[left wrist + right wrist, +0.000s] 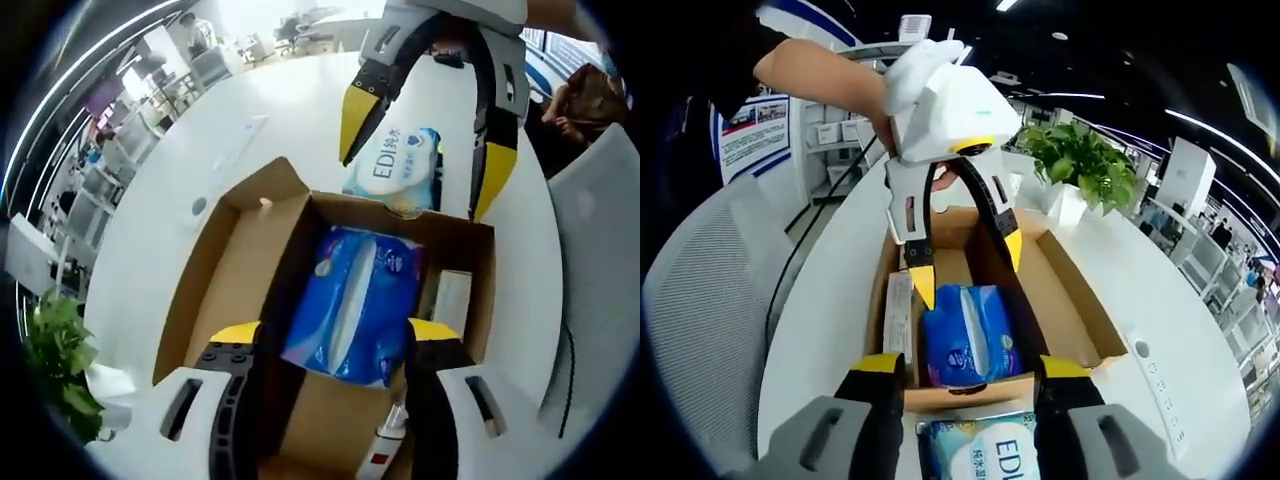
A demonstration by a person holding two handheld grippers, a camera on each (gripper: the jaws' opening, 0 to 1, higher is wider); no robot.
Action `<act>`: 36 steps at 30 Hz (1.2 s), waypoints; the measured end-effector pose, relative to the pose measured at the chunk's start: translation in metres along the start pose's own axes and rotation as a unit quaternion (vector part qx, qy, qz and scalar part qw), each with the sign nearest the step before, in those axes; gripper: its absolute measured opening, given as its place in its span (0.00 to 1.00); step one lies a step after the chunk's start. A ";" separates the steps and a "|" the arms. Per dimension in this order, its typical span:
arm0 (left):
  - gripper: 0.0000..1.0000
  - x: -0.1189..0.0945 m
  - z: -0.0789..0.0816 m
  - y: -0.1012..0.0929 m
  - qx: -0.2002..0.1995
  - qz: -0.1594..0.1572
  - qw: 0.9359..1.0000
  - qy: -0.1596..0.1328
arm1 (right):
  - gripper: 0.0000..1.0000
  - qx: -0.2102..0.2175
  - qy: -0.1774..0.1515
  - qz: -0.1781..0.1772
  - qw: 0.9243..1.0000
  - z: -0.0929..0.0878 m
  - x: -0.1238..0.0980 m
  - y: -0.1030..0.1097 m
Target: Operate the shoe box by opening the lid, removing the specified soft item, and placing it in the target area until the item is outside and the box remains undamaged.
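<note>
On the white round table (pixel 170 190), at the far left of the left gripper view, a green potted plant (pixel 55 365) sits by the table's edge, and a white power strip (pixel 228 160) lies beside the open cardboard shoe box (pixel 235 270), whose lid flap is folded outward to the left. Inside the box lies the blue soft tissue pack (pixel 360 300), with a flat white packet (pixel 452 300) just beside it against the box wall. The left gripper (pixel 335 335) has its yellow-tipped jaws spread apart on either side of the tissue pack, with nothing clamped. Beyond the box's far rim rests an EDI wet wipes pack (pixel 395 165) on the table, and above it the right gripper (pixel 425 150) hangs with jaws open and empty. In the right gripper view, a grey mesh chair (pixel 710 300) stands at the left, and a white-gloved hand (pixel 920 60) holds the left gripper over the box.
</note>
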State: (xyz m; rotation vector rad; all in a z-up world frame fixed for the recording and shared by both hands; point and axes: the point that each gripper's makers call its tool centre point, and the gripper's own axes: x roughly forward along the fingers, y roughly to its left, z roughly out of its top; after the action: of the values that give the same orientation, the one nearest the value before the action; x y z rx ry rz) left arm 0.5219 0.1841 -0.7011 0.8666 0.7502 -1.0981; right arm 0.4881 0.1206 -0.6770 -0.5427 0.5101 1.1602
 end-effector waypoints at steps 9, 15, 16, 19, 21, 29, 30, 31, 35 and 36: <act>0.50 0.007 -0.007 0.005 -0.007 0.003 1.000 -0.002 | 0.45 0.000 0.011 -0.009 1.000 0.001 0.015 -0.003; 0.49 0.013 -0.011 0.005 -0.007 0.000 1.000 0.001 | 0.43 0.000 0.023 -0.011 1.000 0.000 0.025 -0.004; 0.49 0.014 -0.011 0.005 -0.007 0.000 1.000 0.001 | 0.42 -0.001 0.024 -0.011 1.000 0.000 0.025 -0.004; 0.48 0.016 -0.013 0.005 -0.009 -0.001 1.000 0.000 | 0.41 -0.002 0.030 -0.012 0.999 -0.002 0.030 -0.004; 0.47 0.019 -0.015 0.005 -0.011 -0.003 1.000 0.000 | 0.40 0.002 0.034 -0.013 0.999 -0.003 0.033 -0.004; 0.45 0.023 -0.018 0.006 -0.021 -0.005 1.000 -0.004 | 0.37 0.007 0.049 -0.021 0.999 -0.007 0.043 -0.007; 0.45 0.023 -0.018 0.006 -0.021 -0.005 1.000 -0.006 | 0.37 0.009 0.051 -0.023 0.998 -0.008 0.044 -0.008; 0.45 0.024 -0.018 0.006 -0.021 -0.005 1.000 -0.006 | 0.36 0.010 0.051 -0.023 0.998 -0.008 0.045 -0.008; 0.45 0.025 -0.019 0.008 -0.025 -0.003 1.000 -0.008 | 0.36 0.014 0.049 -0.028 0.998 -0.007 0.048 -0.009; 0.45 0.026 -0.019 0.008 -0.026 -0.003 1.000 -0.008 | 0.35 0.014 0.050 -0.030 0.998 -0.007 0.049 -0.010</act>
State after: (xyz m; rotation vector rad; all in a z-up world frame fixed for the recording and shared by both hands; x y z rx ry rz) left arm 0.5355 0.1916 -0.7303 0.8115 0.7649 -1.0856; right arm 0.5124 0.1480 -0.7119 -0.5904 0.5910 1.0722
